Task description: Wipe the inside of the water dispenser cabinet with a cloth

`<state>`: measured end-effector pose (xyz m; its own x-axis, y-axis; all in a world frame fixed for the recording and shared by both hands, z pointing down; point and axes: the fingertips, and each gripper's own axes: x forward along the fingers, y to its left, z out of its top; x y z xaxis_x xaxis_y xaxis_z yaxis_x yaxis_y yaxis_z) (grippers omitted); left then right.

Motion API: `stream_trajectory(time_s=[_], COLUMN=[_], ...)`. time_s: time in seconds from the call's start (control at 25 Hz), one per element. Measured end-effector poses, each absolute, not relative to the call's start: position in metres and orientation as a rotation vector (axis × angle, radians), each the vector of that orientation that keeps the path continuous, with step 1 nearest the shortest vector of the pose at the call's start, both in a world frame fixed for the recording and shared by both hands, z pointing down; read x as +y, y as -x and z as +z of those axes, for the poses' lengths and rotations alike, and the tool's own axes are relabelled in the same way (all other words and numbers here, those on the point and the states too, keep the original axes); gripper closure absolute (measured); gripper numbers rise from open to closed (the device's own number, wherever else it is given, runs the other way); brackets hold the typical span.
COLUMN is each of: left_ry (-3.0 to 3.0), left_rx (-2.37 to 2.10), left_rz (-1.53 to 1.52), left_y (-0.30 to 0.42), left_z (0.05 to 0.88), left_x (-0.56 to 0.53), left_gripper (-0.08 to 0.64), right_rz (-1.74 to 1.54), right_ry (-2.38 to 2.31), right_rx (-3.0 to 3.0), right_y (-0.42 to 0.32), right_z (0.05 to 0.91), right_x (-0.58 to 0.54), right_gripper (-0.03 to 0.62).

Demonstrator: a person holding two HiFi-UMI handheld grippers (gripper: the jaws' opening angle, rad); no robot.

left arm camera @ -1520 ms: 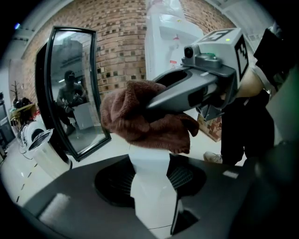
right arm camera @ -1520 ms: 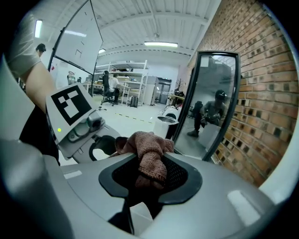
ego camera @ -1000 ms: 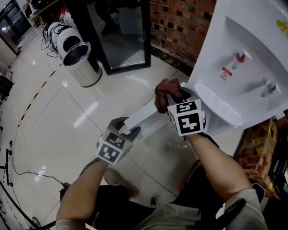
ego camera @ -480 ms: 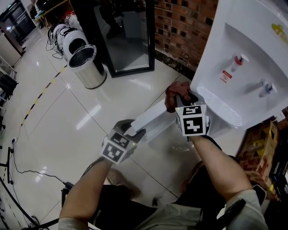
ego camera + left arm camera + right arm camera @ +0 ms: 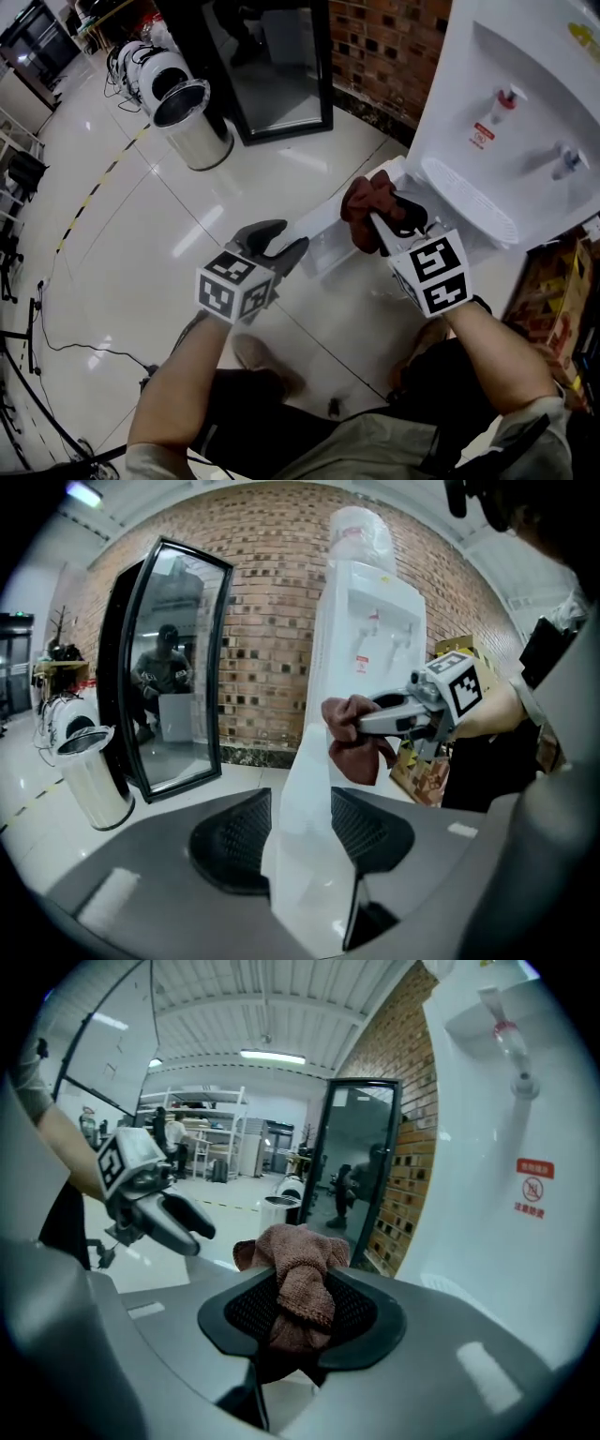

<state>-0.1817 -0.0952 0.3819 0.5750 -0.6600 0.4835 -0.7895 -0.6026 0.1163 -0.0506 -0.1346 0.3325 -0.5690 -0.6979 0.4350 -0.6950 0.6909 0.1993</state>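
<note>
The white water dispenser (image 5: 506, 112) stands at the upper right, its low cabinet door (image 5: 323, 223) swung out over the floor. My left gripper (image 5: 275, 246) is at the door's free edge; in the left gripper view the white door panel (image 5: 305, 836) fills the gap between the jaws. My right gripper (image 5: 380, 214) is shut on a bunched brown cloth (image 5: 364, 199), held just in front of the dispenser's lower part and above the door. The right gripper view shows the cloth (image 5: 298, 1269) wedged between the pads. The cabinet's inside is hidden.
A steel bin (image 5: 192, 122) and a black-framed glass panel (image 5: 272, 66) stand at the back on the glossy tiled floor. A brick wall (image 5: 384, 47) is behind the dispenser. A cardboard box (image 5: 553, 309) sits to the right. A cable (image 5: 37, 337) trails along the left.
Both grippers have rolled and lifted a little. The right one has shifted sideways with the cloth still in it. The left one stays at the door's edge.
</note>
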Motion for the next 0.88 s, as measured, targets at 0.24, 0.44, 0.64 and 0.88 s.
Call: stream_trajectory(time_s=[0.24,0.44,0.64,0.88], left_ry=[-2.498,-2.460,-2.387,-2.379], left_rx=[-1.202,-1.343,-1.341,-1.244], left_rz=[0.503,0.520,0.491,0.412], left_y=[0.179,0.196,0.202,0.197], left_z=[0.373,0.370,0.379,0.380], left_x=[-0.095,-0.104,-0.107,-0.108], left_gripper=[0.383,0.454,0.494,0.500], right_rz=[-0.111,-0.146,-0.135,-0.159], right_ry=[-0.743,-0.513,-0.418,-0.367], right_rx=[-2.439,-2.429,-2.430,-2.428], right_y=[0.091,0.116,0.139,0.163], right_z=[0.354,0.379,0.390,0.397], right_x=[-0.068,-0.032,-0.026,-0.030], right_gripper=[0.448,0.448,0.448,0.448])
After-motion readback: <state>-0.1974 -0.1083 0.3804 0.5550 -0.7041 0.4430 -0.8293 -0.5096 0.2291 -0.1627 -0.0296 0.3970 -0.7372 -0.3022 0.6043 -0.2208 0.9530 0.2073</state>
